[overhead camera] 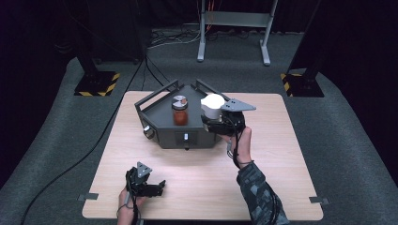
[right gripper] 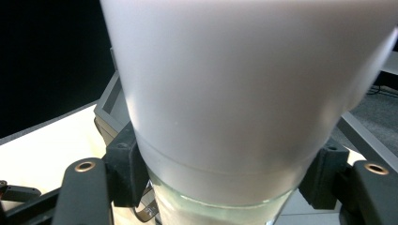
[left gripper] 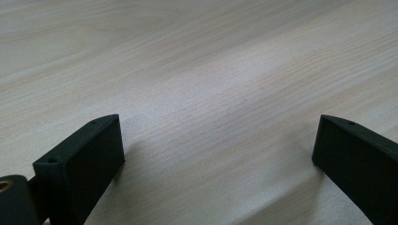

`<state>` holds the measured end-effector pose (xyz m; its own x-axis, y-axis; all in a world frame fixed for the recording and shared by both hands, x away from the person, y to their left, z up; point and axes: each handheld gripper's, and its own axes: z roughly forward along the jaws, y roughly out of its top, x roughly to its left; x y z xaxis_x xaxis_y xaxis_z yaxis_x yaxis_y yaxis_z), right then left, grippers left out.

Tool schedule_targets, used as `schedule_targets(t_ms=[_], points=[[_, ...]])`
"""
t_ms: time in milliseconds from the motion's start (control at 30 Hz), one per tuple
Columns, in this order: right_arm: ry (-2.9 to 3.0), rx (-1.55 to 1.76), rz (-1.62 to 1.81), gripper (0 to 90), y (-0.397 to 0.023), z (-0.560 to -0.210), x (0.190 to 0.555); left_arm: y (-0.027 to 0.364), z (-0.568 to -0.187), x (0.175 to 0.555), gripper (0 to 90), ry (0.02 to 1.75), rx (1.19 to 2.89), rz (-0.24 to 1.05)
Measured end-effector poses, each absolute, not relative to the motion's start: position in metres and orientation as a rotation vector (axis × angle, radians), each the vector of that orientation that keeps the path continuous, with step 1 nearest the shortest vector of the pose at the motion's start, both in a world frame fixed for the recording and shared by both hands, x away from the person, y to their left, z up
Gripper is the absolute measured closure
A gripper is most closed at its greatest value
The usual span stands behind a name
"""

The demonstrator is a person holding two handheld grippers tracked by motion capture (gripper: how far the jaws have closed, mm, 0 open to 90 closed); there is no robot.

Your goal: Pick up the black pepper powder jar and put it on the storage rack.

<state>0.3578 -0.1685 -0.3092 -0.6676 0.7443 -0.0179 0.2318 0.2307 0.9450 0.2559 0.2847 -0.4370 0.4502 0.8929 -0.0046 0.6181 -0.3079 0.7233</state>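
Right gripper is clamped on the white-capped jar mid-frame, over the tray's right edge; keep it upright, clear the rim; left gripper sits released, lower left.

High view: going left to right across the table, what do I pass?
left gripper → dark tray → red jar with silver lid → white-capped jar → right gripper, clamped on it
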Motion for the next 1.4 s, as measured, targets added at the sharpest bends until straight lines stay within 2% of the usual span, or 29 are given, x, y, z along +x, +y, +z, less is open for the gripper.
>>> schedule_targets(t_ms=[1400], points=[[2.069,0.971,1.421,29.9,-0.147,-0.313,0.402,0.285,-0.437,0.256,2.3,1.258,2.04,0.533]])
